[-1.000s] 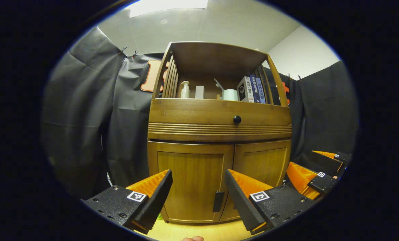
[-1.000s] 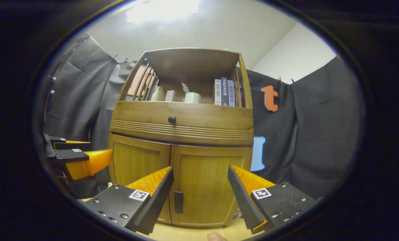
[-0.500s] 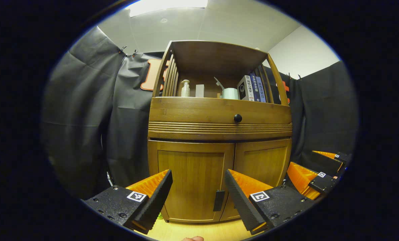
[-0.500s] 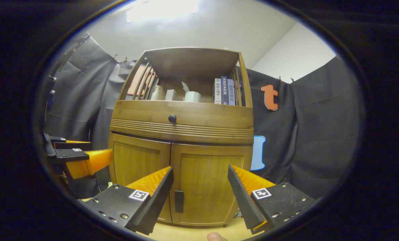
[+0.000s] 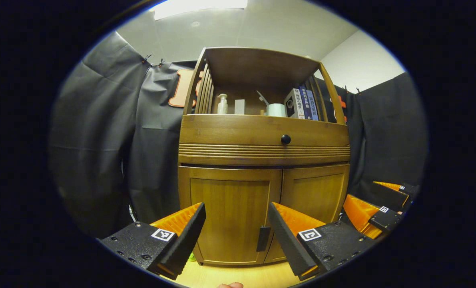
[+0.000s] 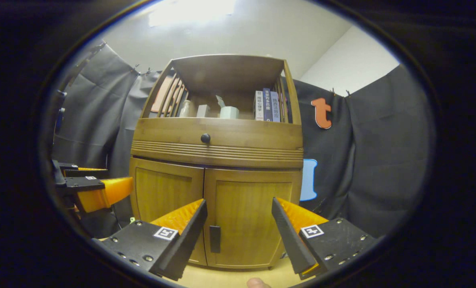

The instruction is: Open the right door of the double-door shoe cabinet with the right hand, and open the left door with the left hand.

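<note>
Left gripper view: left gripper (image 5: 236, 224) jaws stood wide apart, empty | wooden shoe cabinet (image 5: 263, 144) ahead, both doors closed, left door (image 5: 230, 218) handle (image 5: 263, 238) dark, book spines' writing too small to read | cabinet sat slightly larger than before | right gripper (image 6: 238, 222) jaws wide, empty, facing right door (image 6: 249, 222).

The shoe cabinet (image 5: 261, 160) stands before you, left door (image 5: 230, 216) beside right door (image 5: 315, 200). Above them sits the drawer knob (image 5: 285, 139). Books (image 5: 303, 105) stand on the shelf, right of the bottle (image 5: 222, 105).
</note>
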### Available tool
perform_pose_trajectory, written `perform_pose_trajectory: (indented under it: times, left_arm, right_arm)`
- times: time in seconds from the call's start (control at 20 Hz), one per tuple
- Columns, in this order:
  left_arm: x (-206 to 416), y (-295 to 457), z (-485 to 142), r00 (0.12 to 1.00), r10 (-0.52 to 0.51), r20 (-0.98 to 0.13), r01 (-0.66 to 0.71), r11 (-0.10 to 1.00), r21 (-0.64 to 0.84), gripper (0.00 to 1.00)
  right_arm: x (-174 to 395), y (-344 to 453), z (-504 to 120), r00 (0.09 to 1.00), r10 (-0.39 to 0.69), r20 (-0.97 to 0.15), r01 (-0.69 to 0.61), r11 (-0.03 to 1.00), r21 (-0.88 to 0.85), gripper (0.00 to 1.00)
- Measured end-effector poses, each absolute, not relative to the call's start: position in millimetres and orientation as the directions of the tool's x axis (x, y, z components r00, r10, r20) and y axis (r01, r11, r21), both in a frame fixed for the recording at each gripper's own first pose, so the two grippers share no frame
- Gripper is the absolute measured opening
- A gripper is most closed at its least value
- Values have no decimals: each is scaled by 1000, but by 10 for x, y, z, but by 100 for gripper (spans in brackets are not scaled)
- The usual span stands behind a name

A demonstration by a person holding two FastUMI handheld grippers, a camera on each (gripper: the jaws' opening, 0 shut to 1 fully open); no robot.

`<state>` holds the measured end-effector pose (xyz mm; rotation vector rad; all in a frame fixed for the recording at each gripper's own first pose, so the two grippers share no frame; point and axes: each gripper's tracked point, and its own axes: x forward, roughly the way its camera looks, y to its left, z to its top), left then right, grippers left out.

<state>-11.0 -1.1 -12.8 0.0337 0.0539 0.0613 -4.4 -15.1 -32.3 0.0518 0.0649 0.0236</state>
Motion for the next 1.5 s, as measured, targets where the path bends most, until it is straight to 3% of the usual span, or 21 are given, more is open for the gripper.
perform_pose_trajectory:
  times: [0.1,0.25,0.6,1.0,1.05,1.2,1.25,1.4,1.45,1.5]
  left_arm:
    - [-110,-1,-115,997,66,-49,-64,997,31,94]
    - [-120,6,-103,997,70,-45,-69,997,29,94]
    - [-145,-23,-77,997,68,-37,-67,997,28,94]
    - [-249,252,-42,992,127,-26,-124,988,96,96]
    - [-258,302,-42,990,140,-25,-137,985,106,94]
    - [-275,500,-2,982,189,-12,-186,974,129,94]
    - [-282,569,-2,978,206,-10,-203,970,134,96]
    - [-302,762,5,966,258,-6,-254,955,155,94]
    - [-321,820,6,962,274,-4,-270,949,161,94]
    - [-326,876,5,957,289,-3,-285,944,165,94]
  right_arm:
    - [-50,-146,-307,998,26,-60,-22,998,56,99]
    - [-43,-144,-285,998,27,-55,-24,998,54,94]
    - [-52,-154,-319,998,28,-63,-25,999,48,94]
    - [283,263,-1030,968,114,-225,-105,993,48,95]
    - [340,330,-1140,962,126,-244,-119,992,43,82]
    - [550,484,-1520,942,137,-306,-134,990,30,79]
    - [598,528,-1643,934,139,-329,-135,990,33,63]
    - [765,587,-1915,908,135,-397,-120,991,61,63]
    - [836,613,-1979,902,140,-409,-118,990,78,51]
    - [914,655,-2036,895,145,-422,-115,989,96,51]
